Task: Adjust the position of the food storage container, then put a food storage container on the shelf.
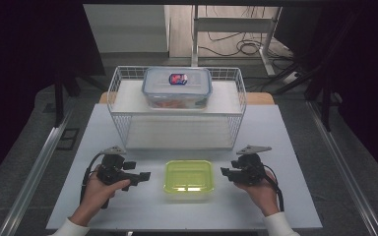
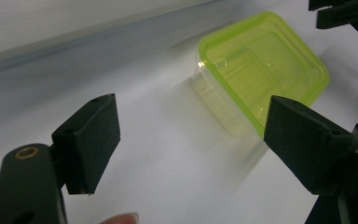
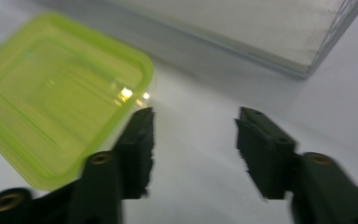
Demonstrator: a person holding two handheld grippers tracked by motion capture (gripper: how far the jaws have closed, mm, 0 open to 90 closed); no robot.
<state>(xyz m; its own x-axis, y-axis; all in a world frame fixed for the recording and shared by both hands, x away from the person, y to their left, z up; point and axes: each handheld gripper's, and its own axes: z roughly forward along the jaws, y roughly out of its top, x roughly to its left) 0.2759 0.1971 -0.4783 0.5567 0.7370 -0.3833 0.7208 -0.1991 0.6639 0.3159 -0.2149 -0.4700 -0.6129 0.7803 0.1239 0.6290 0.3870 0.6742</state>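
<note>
Where the white worktop (image 1: 275, 196) is bare in front of the wire rack (image 1: 177, 105), a clear box with a yellow-green lid (image 1: 188, 179) sits flat and upright, between the two hands and touched by neither. The left hand-held gripper (image 1: 145, 175) lies just to the box's left, tips pointing toward it, a small gap of worktop between. In the left gripper view its jaws stand wide apart with nothing between them; the box (image 2: 261, 79) lies ahead and to the right, beyond the tips. The right hand-held gripper (image 1: 225, 171) is level with the box's right side, close but apart from it. In the right gripper view the jaws are partly spread, empty, bare worktop showing in the gap; the lid (image 3: 60, 93) sits off to the left, its near corner just behind the left jaw, the picture somewhat blurred. On the rack's upper shelf, well back from both hands, rests a clear lidded container (image 1: 177, 87) bearing a red and blue label.
</note>
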